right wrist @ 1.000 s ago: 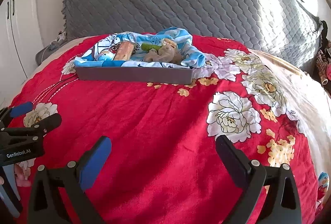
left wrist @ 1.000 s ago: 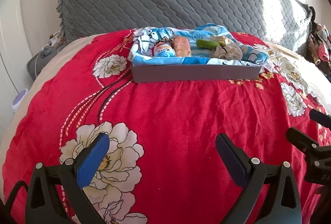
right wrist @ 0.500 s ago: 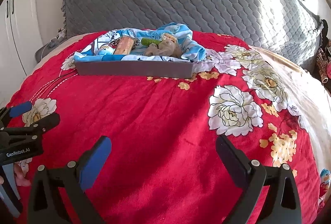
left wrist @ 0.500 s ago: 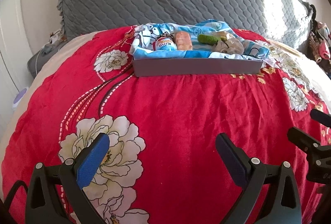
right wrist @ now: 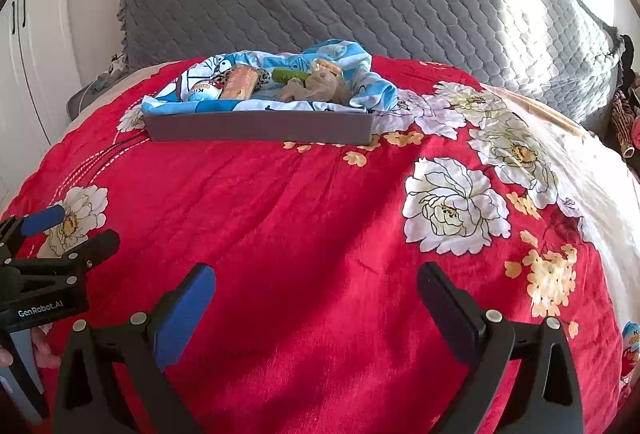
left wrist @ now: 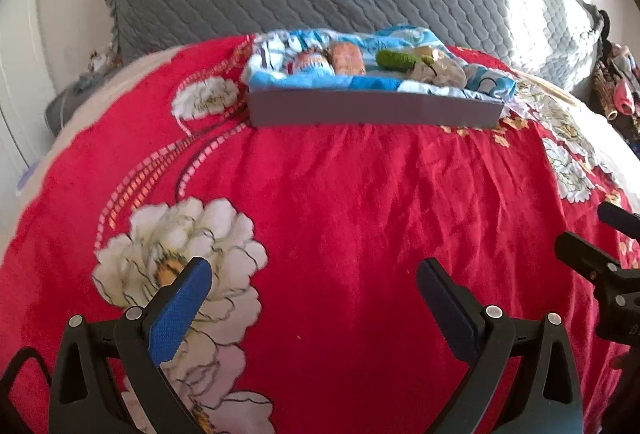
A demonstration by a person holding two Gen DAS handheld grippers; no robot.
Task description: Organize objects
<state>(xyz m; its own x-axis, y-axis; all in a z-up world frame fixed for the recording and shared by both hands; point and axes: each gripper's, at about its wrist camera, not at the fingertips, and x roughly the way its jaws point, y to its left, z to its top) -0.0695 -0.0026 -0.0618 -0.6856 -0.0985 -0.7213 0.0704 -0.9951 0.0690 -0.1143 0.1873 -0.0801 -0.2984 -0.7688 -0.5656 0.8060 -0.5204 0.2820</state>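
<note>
Both tongs (left wrist: 312, 286) (right wrist: 316, 286) agape, grey tray (right wrist: 260, 125) well ahead

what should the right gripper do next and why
Probably swing right toward the egg-shaped packet lying alone at the blanket's right edge. The right gripper is open and empty, while the other small items already sit in the gray tray.

Our left gripper (left wrist: 310, 276) and right gripper (right wrist: 316, 280) are black angular frames with silver screws (right wrist: 492, 315) at the joints; each carries blue textured pads (left wrist: 180, 310), and one body reads "GenRobot.AI" (right wrist: 40, 311).
</note>
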